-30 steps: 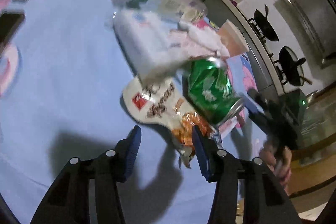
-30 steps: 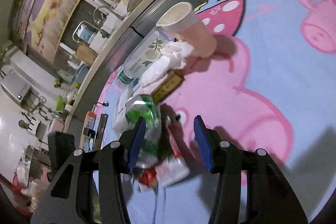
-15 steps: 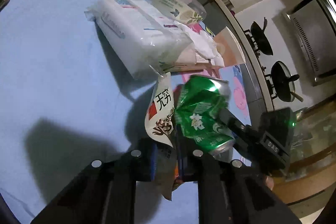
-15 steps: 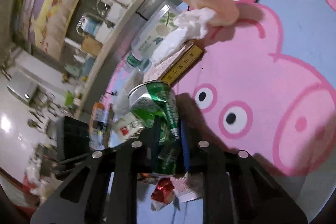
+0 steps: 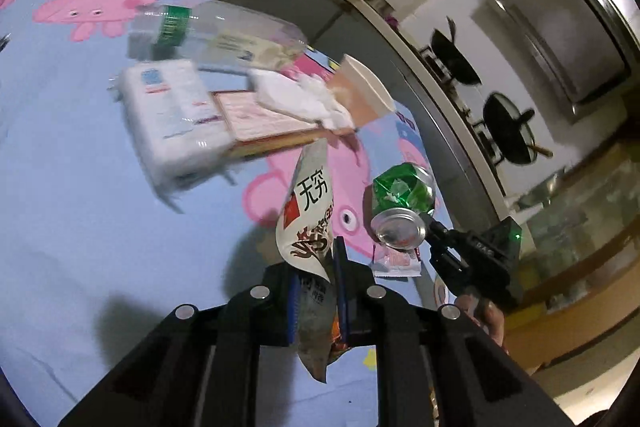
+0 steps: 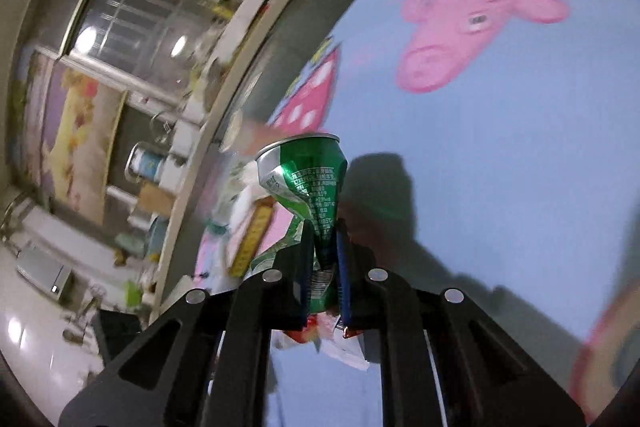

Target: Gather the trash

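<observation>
Blue cloth (image 5: 80, 187); one can (image 6: 312, 187), one wrapper (image 5: 310, 211)

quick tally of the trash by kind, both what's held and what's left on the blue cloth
crushed green can: 1, held
snack wrapper: 1, held
small torn packet: 1
plastic bottle: 1
paper cup: 1
crumpled tissue: 1
tissue pack: 1
flat box: 1
total: 8
</observation>
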Action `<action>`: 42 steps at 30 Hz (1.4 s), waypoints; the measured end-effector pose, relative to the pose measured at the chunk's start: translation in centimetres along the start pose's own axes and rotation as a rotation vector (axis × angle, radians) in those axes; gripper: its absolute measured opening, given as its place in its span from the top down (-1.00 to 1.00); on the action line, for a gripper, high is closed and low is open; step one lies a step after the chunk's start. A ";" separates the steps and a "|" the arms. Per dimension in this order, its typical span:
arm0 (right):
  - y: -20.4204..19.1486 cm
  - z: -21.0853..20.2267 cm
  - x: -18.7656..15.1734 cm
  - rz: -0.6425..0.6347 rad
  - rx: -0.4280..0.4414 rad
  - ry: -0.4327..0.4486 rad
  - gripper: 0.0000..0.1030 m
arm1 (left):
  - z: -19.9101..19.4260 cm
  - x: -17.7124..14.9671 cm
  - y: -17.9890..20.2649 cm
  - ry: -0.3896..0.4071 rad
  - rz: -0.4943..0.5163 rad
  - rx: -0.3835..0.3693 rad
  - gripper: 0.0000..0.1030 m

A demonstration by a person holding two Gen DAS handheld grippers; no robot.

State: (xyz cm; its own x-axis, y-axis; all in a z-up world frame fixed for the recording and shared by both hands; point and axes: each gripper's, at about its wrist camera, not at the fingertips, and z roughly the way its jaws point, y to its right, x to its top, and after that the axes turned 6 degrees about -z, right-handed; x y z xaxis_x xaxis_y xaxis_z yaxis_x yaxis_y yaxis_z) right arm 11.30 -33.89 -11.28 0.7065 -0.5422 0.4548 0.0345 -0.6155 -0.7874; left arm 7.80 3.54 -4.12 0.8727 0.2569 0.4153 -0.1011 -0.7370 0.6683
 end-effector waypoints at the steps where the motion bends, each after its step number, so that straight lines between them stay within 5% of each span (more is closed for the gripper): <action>1: 0.6 -0.6 -0.1 0.011 -0.010 0.008 0.71 | 0.7 -0.1 0.5 -0.016 0.011 0.000 0.71; 8: 2.0 -4.7 -1.4 -0.056 -0.109 0.043 0.00 | 4.7 -0.9 3.1 -0.103 0.077 0.000 0.71; 17: 0.1 -3.9 -4.4 -0.205 -0.159 -0.028 -0.01 | 6.1 -1.5 3.3 -0.140 0.075 0.008 0.71; 19: -1.0 -2.7 -4.5 -0.243 -0.165 -0.039 0.20 | 6.0 -1.5 3.2 -0.139 0.075 0.008 0.71; 21: -1.9 -0.9 -5.1 -0.276 -0.153 -0.106 0.78 | 5.8 -1.5 3.2 -0.137 0.078 0.008 0.71; 29: -4.3 -2.0 -6.3 -0.251 0.170 -0.259 0.93 | 3.4 -0.8 3.8 -0.077 0.088 -0.010 0.71; 36: -3.4 -4.1 -6.6 -0.261 0.155 -0.251 0.94 | 1.8 0.0 4.3 -0.033 0.088 -0.013 0.71; 42: 0.4 -9.0 -4.4 -0.163 0.146 -0.096 0.94 | 4.1 -0.1 8.2 -0.094 0.201 -0.037 0.71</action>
State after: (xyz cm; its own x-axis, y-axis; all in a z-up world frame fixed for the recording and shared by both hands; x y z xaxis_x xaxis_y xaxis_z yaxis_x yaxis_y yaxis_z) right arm 1.87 -36.87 -9.86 0.7468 -0.3814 0.5447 0.2503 -0.5977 -0.7616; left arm 8.83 -5.10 -1.18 0.8738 0.0468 0.4840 -0.2932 -0.7433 0.6013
